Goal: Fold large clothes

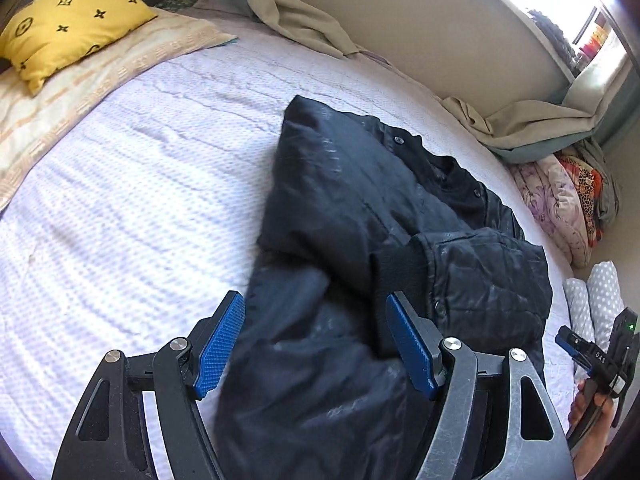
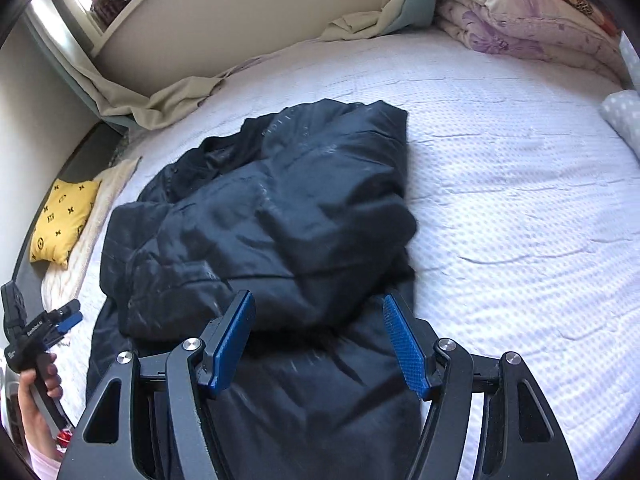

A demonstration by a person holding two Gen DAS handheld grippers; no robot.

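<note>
A large dark navy padded jacket [image 1: 380, 240] lies crumpled on the white bedspread [image 1: 120, 200], sleeves folded over its body, snap buttons and a ribbed cuff showing. It also shows in the right wrist view [image 2: 272, 220]. My left gripper [image 1: 316, 308] is open, its blue pads either side of the jacket's near edge, holding nothing. My right gripper [image 2: 318, 312] is open too, over the jacket's near edge. Each gripper shows small in the other's view: the right one [image 1: 576, 344] beyond the jacket's right side, the left one [image 2: 60, 320] beyond its left side.
A yellow patterned cushion [image 1: 68, 20] lies on a cream blanket [image 1: 80, 92] at the bed's head. Beige curtain cloth [image 1: 304, 16] drapes along the wall. A folded floral quilt [image 2: 520, 20] and a dotted pillow [image 2: 624, 116] sit at the other end.
</note>
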